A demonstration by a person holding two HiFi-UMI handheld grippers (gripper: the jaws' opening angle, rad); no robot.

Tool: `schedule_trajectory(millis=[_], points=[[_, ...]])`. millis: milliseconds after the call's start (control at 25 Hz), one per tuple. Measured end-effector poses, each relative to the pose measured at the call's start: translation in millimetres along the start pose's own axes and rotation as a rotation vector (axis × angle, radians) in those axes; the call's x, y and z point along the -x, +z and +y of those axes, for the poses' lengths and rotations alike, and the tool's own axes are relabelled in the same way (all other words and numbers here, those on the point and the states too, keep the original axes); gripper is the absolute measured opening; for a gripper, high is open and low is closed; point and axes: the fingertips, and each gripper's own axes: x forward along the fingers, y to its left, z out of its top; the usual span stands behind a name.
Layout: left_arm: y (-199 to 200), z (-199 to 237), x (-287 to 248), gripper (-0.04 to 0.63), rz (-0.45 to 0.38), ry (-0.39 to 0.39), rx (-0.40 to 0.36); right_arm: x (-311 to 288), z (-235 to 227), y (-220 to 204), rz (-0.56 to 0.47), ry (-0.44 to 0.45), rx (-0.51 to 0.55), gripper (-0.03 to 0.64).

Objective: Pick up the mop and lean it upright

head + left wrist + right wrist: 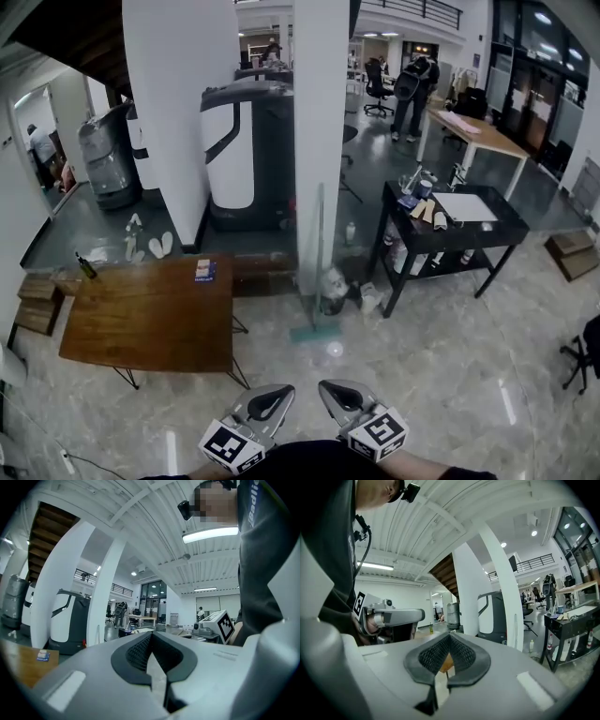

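The mop stands upright, its thin handle (317,253) leaning against the white pillar (321,131) and its teal head (308,332) flat on the glossy floor. Both grippers hover close to my body at the bottom of the head view, well short of the mop. My left gripper (273,402) is shut with nothing in it, and my right gripper (341,397) is likewise shut and empty. The left gripper view shows the shut left gripper (151,637) with the handle (98,633) far off. In the right gripper view the shut right gripper (449,639) points past the handle (515,630).
A wooden table (150,319) stands at the left. A black cart (450,230) with bottles and paper stands at the right. Small bottles and clutter (336,286) sit at the pillar's base. A floor-scrubbing machine (246,150) is behind, and a person (412,89) stands far back.
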Motion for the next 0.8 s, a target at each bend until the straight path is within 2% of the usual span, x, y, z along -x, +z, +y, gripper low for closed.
schedule_trajectory(millis=[280, 800], points=[[-7, -10, -16, 0.018, 0.023, -0.012, 0.001, 6, -4, -5, 0.029, 0.033, -0.014, 0.003], [-9, -19, -15, 0.018, 0.03, -0.011, -0.016, 13, -6, -14, 0.028, 0.031, -0.028, 0.002]])
